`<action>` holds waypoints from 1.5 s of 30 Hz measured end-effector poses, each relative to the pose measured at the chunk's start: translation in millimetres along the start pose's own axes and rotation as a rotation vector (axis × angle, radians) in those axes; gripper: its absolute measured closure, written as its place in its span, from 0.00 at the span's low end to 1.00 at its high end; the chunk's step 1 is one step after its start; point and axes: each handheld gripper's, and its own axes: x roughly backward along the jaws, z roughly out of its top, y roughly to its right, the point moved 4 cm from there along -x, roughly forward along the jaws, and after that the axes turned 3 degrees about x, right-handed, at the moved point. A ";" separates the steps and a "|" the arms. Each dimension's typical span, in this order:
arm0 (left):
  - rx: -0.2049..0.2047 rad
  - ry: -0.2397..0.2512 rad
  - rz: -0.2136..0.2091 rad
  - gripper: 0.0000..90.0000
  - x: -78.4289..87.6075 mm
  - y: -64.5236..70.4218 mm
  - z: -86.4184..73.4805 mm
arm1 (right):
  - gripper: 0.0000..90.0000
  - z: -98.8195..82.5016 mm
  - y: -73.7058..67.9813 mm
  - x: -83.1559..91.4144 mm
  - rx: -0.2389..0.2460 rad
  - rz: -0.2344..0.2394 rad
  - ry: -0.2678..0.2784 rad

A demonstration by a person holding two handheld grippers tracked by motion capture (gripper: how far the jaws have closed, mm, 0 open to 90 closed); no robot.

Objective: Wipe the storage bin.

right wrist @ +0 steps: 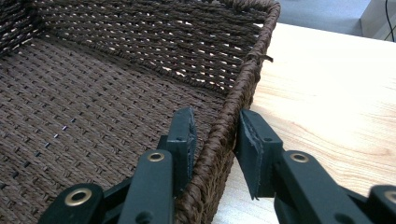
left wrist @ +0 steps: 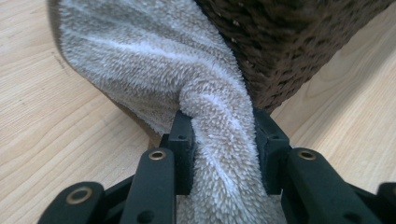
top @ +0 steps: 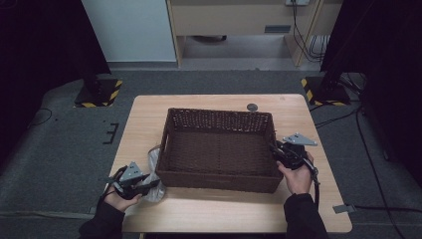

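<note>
- A grey terry towel [left wrist: 154, 70] is clamped between the jaws of the left gripper [left wrist: 219, 140]; the pile is bunched into a thick twisted fold where the pads press on it.
- In the high view, the towel [top: 153, 164] lies on the table against the left wall of the basket, near its front-left corner, at about 8 o'clock from the basket's centre.
- In the left gripper view, the towel spreads away toward 11 o'clock and touches the woven wall at 1 o'clock.
- The left gripper [top: 148, 185] is held by the left hand [top: 119, 199] at the near-left part of the table.
- A dark brown woven basket [top: 219, 180], rectangular and open-topped, stands at the middle of the table.
- The right wall of the basket [right wrist: 233, 107] is straddled by the right gripper [right wrist: 215, 135]: one jaw is inside, the other outside, at a narrow setting. The inner pad lies against the rim; whether the outer pad touches cannot be told.
- The right gripper [top: 276, 149] is held by the right hand [top: 297, 177] at 3 o'clock of the basket.
- The light wooden table [top: 224, 214] carries a small round dark disc [top: 252, 106] at 12 o'clock, beyond the basket's far wall.
</note>
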 end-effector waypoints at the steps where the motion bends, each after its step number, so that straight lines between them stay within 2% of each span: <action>1: 0.013 0.023 0.002 0.72 7.5 -1.7 2.2 | 0.75 -0.1 0.1 0.0 0.000 0.000 0.001; 4: 0.031 0.102 0.009 0.72 28.3 -3.9 10.1 | 0.75 -0.1 0.0 0.0 -0.001 0.001 0.001; 5: 0.040 0.140 0.009 0.72 37.7 -3.2 15.0 | 0.75 -0.1 0.0 0.0 -0.001 0.000 0.000; 7: 0.046 0.187 0.002 0.72 49.8 0.1 22.8 | 0.75 0.0 0.0 0.0 0.000 -0.001 0.000; 10: 0.037 0.220 -0.001 0.72 60.7 10.8 33.3 | 0.75 0.0 0.0 0.0 0.001 -0.002 0.000; 13: 0.023 0.176 0.022 0.72 52.4 19.5 30.1 | 0.75 0.0 -0.2 0.1 0.000 -0.002 -0.001; 15: 0.023 0.156 0.039 0.72 46.4 20.4 25.1 | 0.75 0.0 -0.1 0.0 0.002 -0.002 0.000; 18: 0.051 0.144 0.041 0.72 41.1 19.0 18.2 | 0.75 0.0 -0.2 0.0 0.002 -0.002 0.000; 20: 0.049 0.077 0.051 0.72 29.6 17.7 6.1 | 0.75 0.0 -0.2 0.0 0.002 -0.002 0.000; 23: 0.039 -0.012 0.042 0.72 10.5 17.8 -6.8 | 0.75 0.0 0.1 0.1 0.007 -0.002 0.000; 24: 0.039 -0.012 0.042 0.72 10.5 17.8 -6.8 | 0.75 0.0 0.1 0.1 0.007 -0.002 0.000; 25: 0.033 -0.049 0.043 0.72 1.9 18.0 -12.2 | 0.75 0.1 -0.1 0.1 0.005 -0.002 -0.001; 28: 0.037 -0.045 0.041 0.72 2.7 17.0 -12.3 | 0.75 0.1 -0.1 0.0 0.004 -0.002 0.000; 30: 0.056 -0.015 0.052 0.72 10.1 11.8 -10.5 | 0.75 0.1 0.0 0.0 0.004 -0.002 0.000; 34: 0.109 0.062 0.121 0.72 30.3 -2.6 -2.6 | 0.75 0.1 0.1 -0.1 0.004 -0.002 0.000; 36: 0.139 0.078 0.172 0.72 36.6 -12.7 -1.8 | 0.75 0.1 0.0 -0.1 0.001 -0.002 0.000; 40: 0.202 0.052 0.253 0.71 35.7 -31.3 -7.8 | 0.75 0.2 0.1 -0.1 0.002 -0.001 0.000; 43: 0.231 0.031 0.270 0.71 29.1 -39.8 -11.3 | 0.75 0.1 0.0 -0.1 0.000 -0.001 -0.001; 45: 0.232 0.007 0.279 0.70 22.4 -43.8 -13.8 | 0.75 0.1 -0.1 -0.1 0.000 0.001 0.000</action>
